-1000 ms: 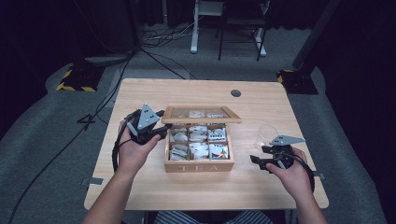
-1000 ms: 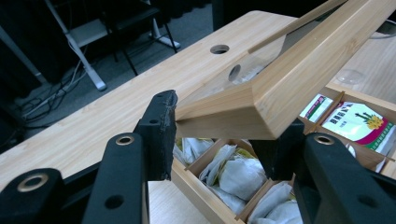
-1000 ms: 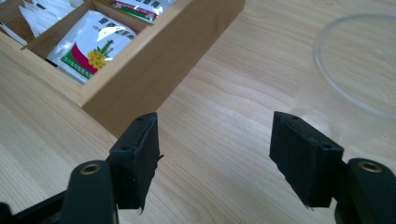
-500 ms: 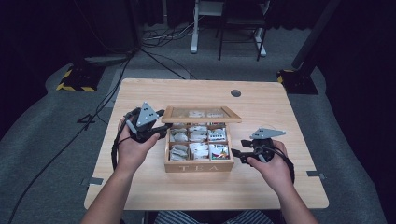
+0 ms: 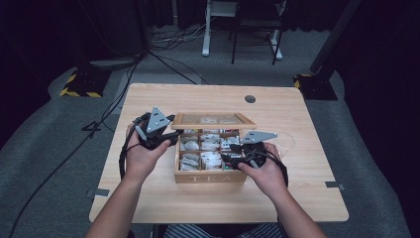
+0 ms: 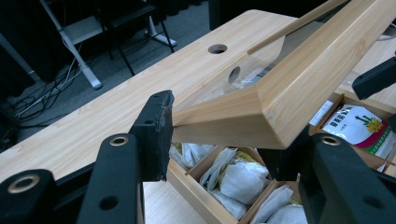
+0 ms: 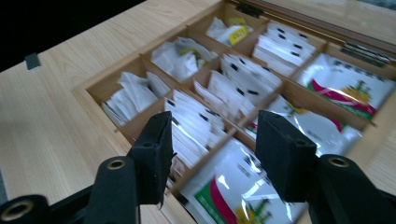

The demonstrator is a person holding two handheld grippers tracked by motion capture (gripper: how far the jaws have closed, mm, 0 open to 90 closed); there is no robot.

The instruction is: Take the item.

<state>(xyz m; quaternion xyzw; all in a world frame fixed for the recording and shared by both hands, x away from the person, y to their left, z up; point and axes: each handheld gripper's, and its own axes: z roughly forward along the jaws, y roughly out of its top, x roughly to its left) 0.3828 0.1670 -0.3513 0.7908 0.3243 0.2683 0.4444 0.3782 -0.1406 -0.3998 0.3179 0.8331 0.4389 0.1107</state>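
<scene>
A wooden tea box [image 5: 210, 177] marked TEA sits mid-table, its compartments packed with tea bags [image 7: 233, 84]. Its glass-paned lid [image 5: 213, 119] stands raised at the back. My left gripper [image 5: 173, 135] is at the box's left rear corner, jaws shut on the lid's corner [image 6: 299, 88], with the left gripper [image 6: 224, 140] holding it up over white sachets. My right gripper [image 5: 230, 159] hovers over the box's front right compartments. In its own view the right gripper [image 7: 212, 149] stands open above white and green-red packets, with nothing between the jaws.
The table has a cable hole [image 5: 250, 98] at the back right. A clear glass object [image 5: 285, 141] lies just right of the box. Bare tabletop [image 5: 307, 119] lies to either side. A desk frame and chair legs [image 5: 237, 29] stand on the floor beyond.
My right gripper has moved left from the table's right side to over the box's front right compartments. The left gripper has stayed on the raised lid.
</scene>
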